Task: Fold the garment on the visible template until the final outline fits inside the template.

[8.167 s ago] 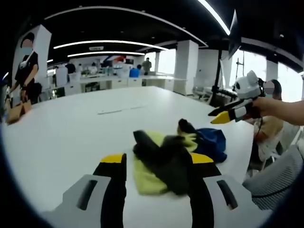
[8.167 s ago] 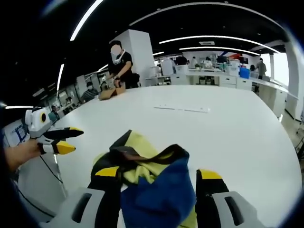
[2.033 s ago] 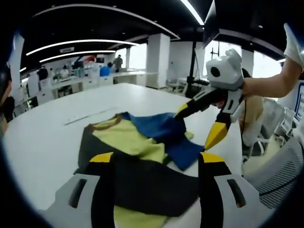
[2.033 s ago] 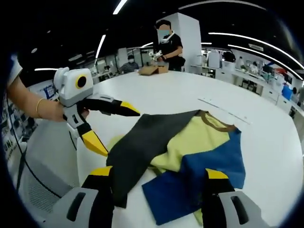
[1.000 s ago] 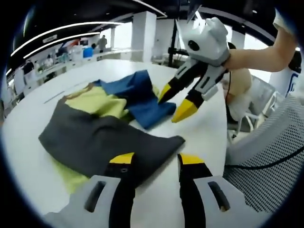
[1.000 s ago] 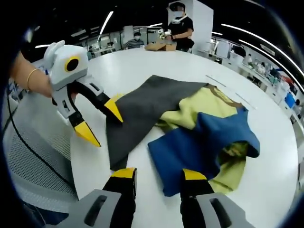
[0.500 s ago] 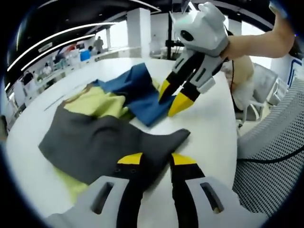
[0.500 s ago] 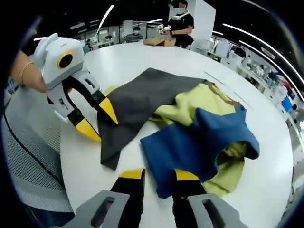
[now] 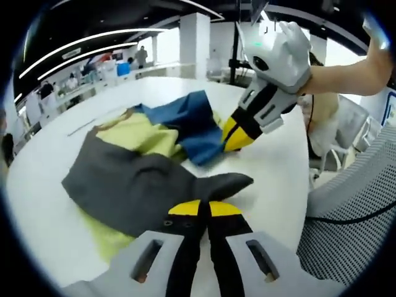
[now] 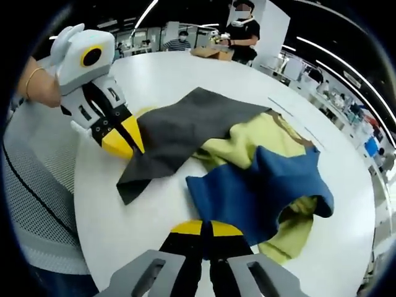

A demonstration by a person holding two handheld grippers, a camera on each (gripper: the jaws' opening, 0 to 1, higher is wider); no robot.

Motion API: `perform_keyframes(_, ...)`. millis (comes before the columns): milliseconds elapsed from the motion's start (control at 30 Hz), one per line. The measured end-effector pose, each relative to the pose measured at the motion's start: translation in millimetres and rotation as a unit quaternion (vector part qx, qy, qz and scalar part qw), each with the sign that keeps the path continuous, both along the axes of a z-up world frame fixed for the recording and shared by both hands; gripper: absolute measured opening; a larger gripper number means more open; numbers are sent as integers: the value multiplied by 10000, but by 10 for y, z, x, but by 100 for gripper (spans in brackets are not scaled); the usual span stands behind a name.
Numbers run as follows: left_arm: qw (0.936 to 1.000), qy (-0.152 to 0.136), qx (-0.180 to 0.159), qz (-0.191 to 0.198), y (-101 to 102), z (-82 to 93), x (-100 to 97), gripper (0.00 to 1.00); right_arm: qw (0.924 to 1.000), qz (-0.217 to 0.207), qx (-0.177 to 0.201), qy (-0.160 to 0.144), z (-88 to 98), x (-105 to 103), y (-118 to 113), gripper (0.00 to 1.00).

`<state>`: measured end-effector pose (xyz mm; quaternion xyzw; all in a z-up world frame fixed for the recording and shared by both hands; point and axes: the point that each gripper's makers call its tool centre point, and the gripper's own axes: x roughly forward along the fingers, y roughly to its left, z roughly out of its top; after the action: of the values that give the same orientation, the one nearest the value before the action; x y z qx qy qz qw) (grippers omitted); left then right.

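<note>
Left gripper was clamped on the grey sleeve, right gripper on the blue sleeve. The colour-block shirt lay crumpled on the white table. Step judged: spreading before folding; next, draw both sleeves apart. No template discernible.

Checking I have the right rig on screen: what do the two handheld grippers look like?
Both match: the left gripper and right gripper have white rounded housings, black jaws tipped in yellow and grey jaw mounts. The left one has a yellow ring around a dark lens. A thin bracelet sits on the wrist holding it.
</note>
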<state>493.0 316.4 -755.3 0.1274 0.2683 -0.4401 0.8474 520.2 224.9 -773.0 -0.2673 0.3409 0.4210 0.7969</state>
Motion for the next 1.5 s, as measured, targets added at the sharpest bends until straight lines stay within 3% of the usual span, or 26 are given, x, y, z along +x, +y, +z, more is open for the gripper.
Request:
perform_keyframes(133, 9981, 22, -556, 282, 15, 247, 87, 0, 9998, -48, 209, -16, 159, 18, 35, 0)
perform_keyframes(233, 9903, 197, -1167, 724, 74, 435, 204, 0, 9980, -239, 582, -49, 359, 76, 48, 0)
perform_keyframes(300, 9868, 142, -1346, 894, 128, 536, 277, 0, 9968, -324, 720, -102, 471, 121, 22, 0)
perform_keyframes(433, 9811, -12, -1484, 1244, 301, 689, 430, 0, 9929, -594, 993, -265, 675, 249, -57, 0)
perform_keyframes(667, 9707, -406, -1495, 1839, 727, 919, 721, 0, 9865, -1075, 1116, -532, 924, 472, -309, 0)
perform_keyframes(900, 9655, -760, -945, 2306, 1210, 984, 994, 0, 9780, -1640, 1114, -642, 1044, 682, -660, 0)
perform_keyframes(1133, 9500, -983, -680, 2885, 1693, 1080, 1143, 0, 9668, -2139, 1120, -843, 1185, 841, -988, 0)
perform_keyframes(1400, 9415, -1154, -138, 3164, 2136, 1065, 1207, 0, 9411, -2983, 1262, -966, 1289, 1053, -1458, 0)
perform_keyframes(1467, 9377, -1194, 0, 3264, 2237, 1047, 1230, 0, 9334, -3178, 1364, -954, 1316, 1093, -1562, 0)
perform_keyframes(1500, 9291, -1153, 56, 3513, 2374, 1026, 1254, 0, 9260, -3328, 1478, -996, 1349, 1128, -1624, 0)
